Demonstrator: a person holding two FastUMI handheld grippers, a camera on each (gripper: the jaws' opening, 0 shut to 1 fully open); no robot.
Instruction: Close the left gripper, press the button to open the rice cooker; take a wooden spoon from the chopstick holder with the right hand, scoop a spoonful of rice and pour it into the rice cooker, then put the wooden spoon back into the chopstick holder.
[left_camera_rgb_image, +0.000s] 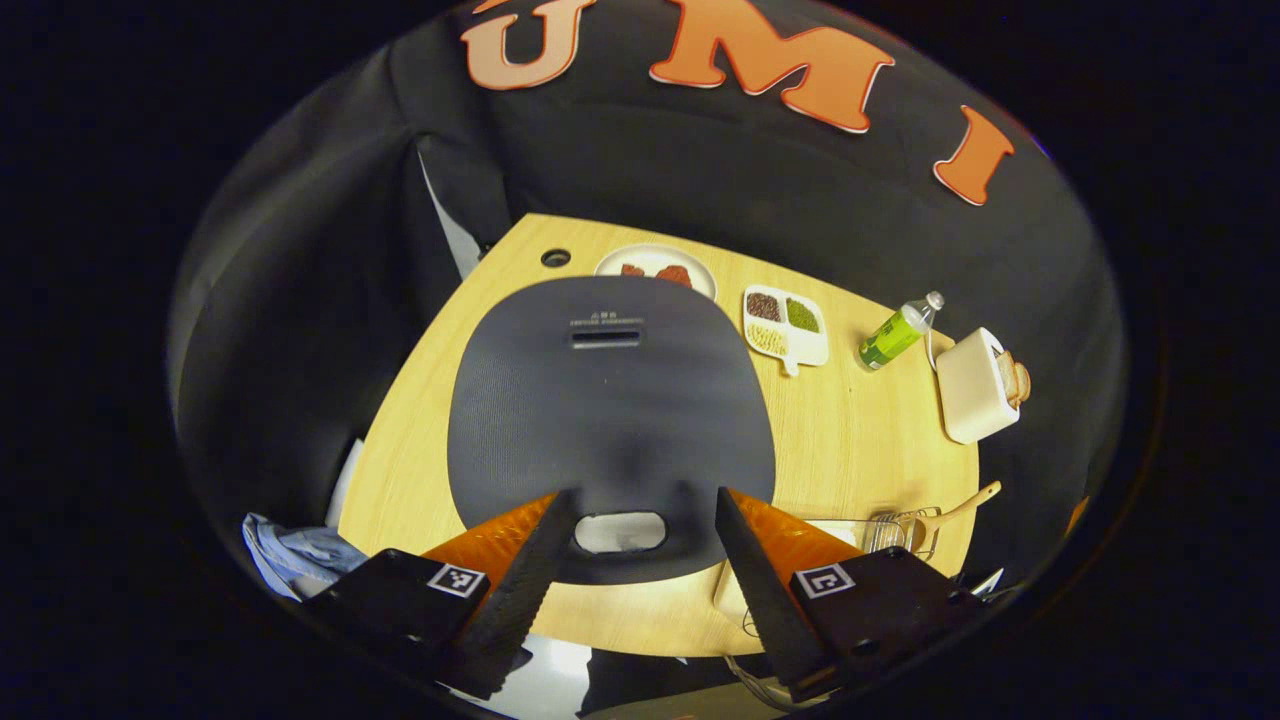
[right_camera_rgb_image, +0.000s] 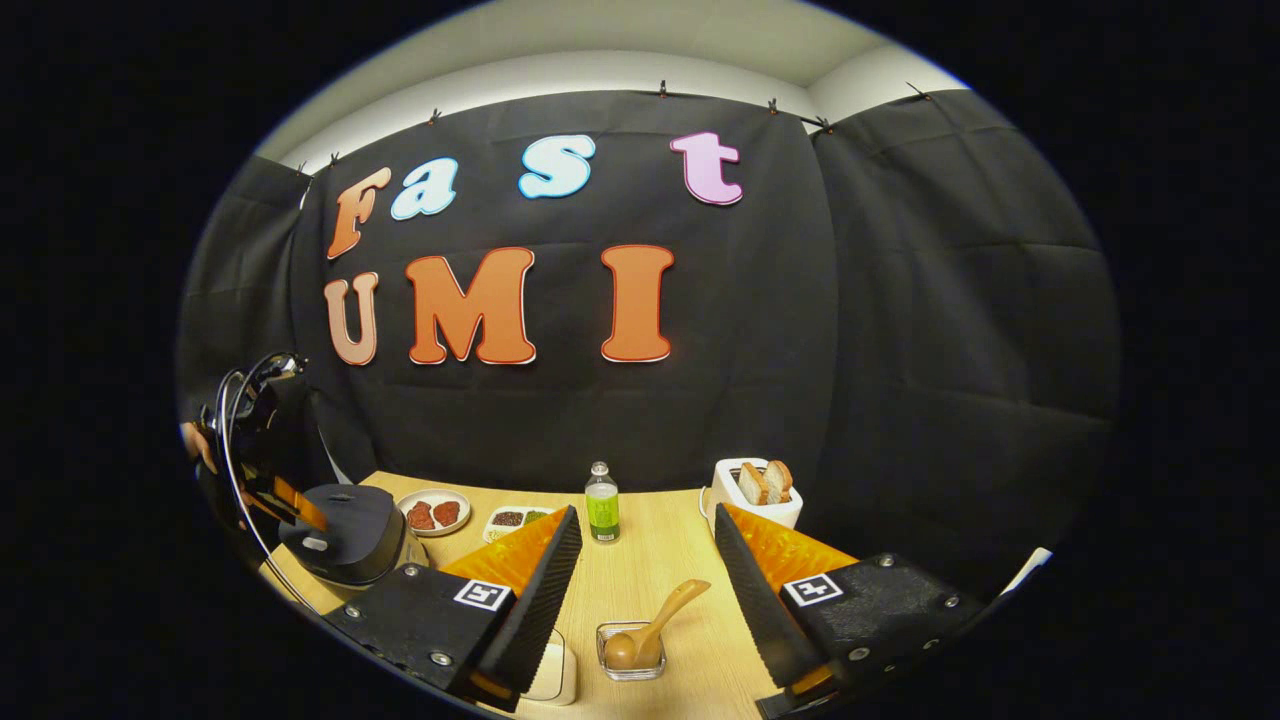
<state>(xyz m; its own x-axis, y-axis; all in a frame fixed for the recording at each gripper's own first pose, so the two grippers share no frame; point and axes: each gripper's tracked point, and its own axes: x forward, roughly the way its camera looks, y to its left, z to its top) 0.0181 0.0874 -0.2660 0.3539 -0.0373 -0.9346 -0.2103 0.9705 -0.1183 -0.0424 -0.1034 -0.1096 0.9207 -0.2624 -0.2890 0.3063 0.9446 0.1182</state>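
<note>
Straddling the rice cooker's (left_camera_rgb_image: 610, 420) pale release button (left_camera_rgb_image: 620, 532) at bottom centre, left gripper (left_camera_rgb_image: 632, 540) fingers stand apart, so I'd close them first, then press squarely.

Even overhead light, sharp centre, strong fisheye bending toward dim edges.

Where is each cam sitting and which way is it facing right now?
Left gripper view: rides above the rice cooker, looking steeply down on its closed lid; own left gripper open at the bottom, straddling the button.
Right gripper view: low over the table, facing the booth wall; own right gripper open, wooden spoon between the fingers' lines.
Shared: rice cooker, bottle, toaster, plate, spoon.
</note>
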